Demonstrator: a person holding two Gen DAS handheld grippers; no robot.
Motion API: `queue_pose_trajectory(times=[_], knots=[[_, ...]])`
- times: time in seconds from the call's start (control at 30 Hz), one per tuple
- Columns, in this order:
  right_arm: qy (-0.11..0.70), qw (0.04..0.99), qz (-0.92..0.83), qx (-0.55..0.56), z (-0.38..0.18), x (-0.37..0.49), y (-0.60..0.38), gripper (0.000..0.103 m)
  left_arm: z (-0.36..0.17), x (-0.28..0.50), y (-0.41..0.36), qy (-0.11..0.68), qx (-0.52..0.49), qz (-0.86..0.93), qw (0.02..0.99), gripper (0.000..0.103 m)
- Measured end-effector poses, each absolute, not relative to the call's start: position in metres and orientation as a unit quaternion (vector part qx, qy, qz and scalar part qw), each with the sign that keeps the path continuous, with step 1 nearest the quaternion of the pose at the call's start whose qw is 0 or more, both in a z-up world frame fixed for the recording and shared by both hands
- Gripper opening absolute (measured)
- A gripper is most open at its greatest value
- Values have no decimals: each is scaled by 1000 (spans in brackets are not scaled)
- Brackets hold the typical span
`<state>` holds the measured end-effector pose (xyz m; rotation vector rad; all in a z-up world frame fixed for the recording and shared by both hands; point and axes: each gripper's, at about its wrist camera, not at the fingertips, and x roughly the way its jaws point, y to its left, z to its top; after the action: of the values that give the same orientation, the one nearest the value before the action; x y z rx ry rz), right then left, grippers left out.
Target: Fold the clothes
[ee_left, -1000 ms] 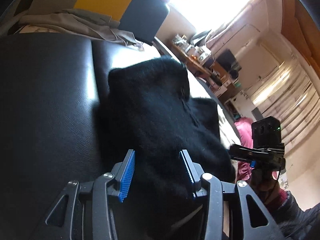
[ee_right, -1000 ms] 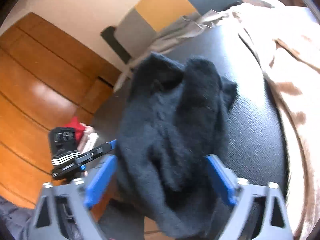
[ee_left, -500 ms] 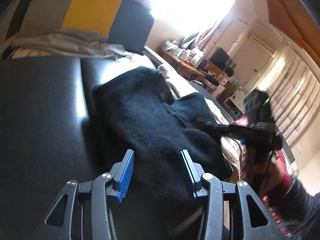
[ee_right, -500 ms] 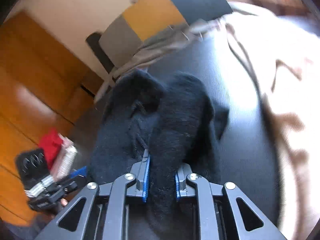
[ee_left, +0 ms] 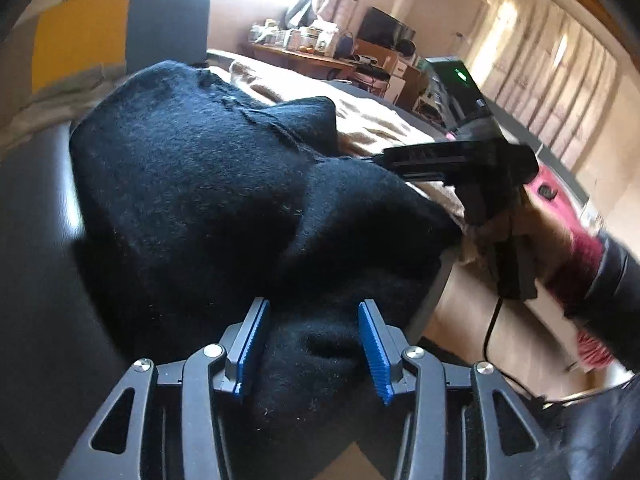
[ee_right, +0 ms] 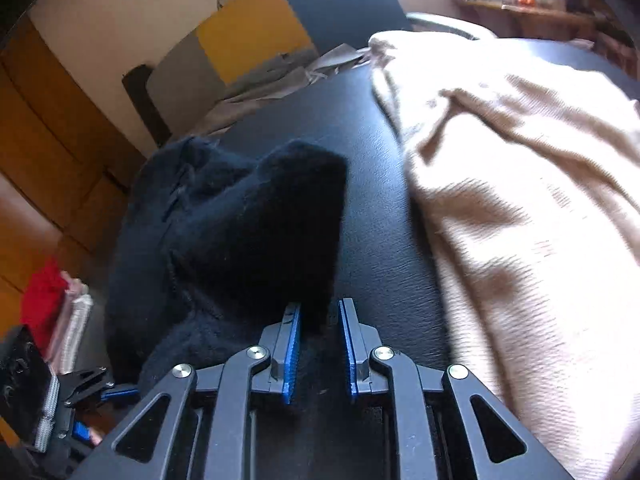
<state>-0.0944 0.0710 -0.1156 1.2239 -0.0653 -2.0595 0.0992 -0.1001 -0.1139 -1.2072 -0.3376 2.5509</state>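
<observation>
A black fuzzy garment (ee_left: 192,184) lies bunched on a black leather surface (ee_left: 36,240). My left gripper (ee_left: 314,344) holds a thick fold of it between its blue pads, near the surface's front edge. In the right wrist view the same garment (ee_right: 240,240) rises to a peak in front of my right gripper (ee_right: 318,340), which is shut on a thin edge of it. The right gripper (ee_left: 384,158) also shows in the left wrist view, at the garment's right side. The left gripper (ee_right: 108,390) sits at the lower left of the right wrist view.
A beige blanket (ee_right: 520,200) covers the right part of the leather surface (ee_right: 372,160). Grey, yellow and dark cushions (ee_right: 248,36) stand at the back. Folded red and pink clothes (ee_right: 44,300) lie stacked at left. A cluttered desk (ee_left: 320,48) lines the far wall.
My right gripper went from wide open to shut on the garment's edge and has drawn it up into a peak. The left gripper kept its hold while its view swung right.
</observation>
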Motion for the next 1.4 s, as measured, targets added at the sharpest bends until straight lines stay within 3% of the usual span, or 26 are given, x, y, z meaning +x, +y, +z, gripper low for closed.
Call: queue_pose_trajectory(times=[0.03, 0.13, 0.33, 0.43, 0.5, 0.6, 0.67, 0.77, 0.9, 1.03, 1.1, 1.23, 1.4], knots=[[-19, 360, -805, 471, -110, -94, 74, 26, -106, 103, -105, -142, -406, 890, 153, 44], [-11, 378, -814, 441, -86, -85, 82, 27, -87, 111, -120, -190, -366, 896, 167, 45], [30, 500, -769, 398, -39, -33, 64, 28, -85, 121, -144, -213, -350, 906, 106, 45], [76, 487, -760, 423, -48, -17, 54, 29, -83, 123, -159, -217, -341, 911, 82, 45], [61, 471, -765, 435, -54, -20, 63, 29, -82, 120, -167, -214, -339, 913, 77, 45], [38, 474, -744, 469, -73, -17, 70, 38, -82, 95, -175, -208, -349, 909, 94, 46], [105, 428, -743, 503, -101, -14, 76, 35, -88, 73, -169, -186, -370, 904, 105, 46], [66, 425, -748, 506, -107, -23, 98, 21, -99, 49, -149, -119, -398, 902, 114, 46], [25, 416, -741, 527, -111, -36, 116, 21, -95, 45, -144, -119, -397, 904, 105, 46], [45, 423, -726, 541, -105, -42, 104, 24, -82, 62, -166, -161, -366, 912, 91, 46], [62, 424, -732, 530, -91, -50, 95, 29, -77, 67, -183, -174, -354, 916, 79, 46], [67, 452, -759, 464, -56, -62, 75, 70, -68, 62, -225, -170, -343, 923, 42, 46], [101, 456, -761, 451, -64, -75, 39, 73, -59, 33, -243, -145, -335, 930, 50, 46]])
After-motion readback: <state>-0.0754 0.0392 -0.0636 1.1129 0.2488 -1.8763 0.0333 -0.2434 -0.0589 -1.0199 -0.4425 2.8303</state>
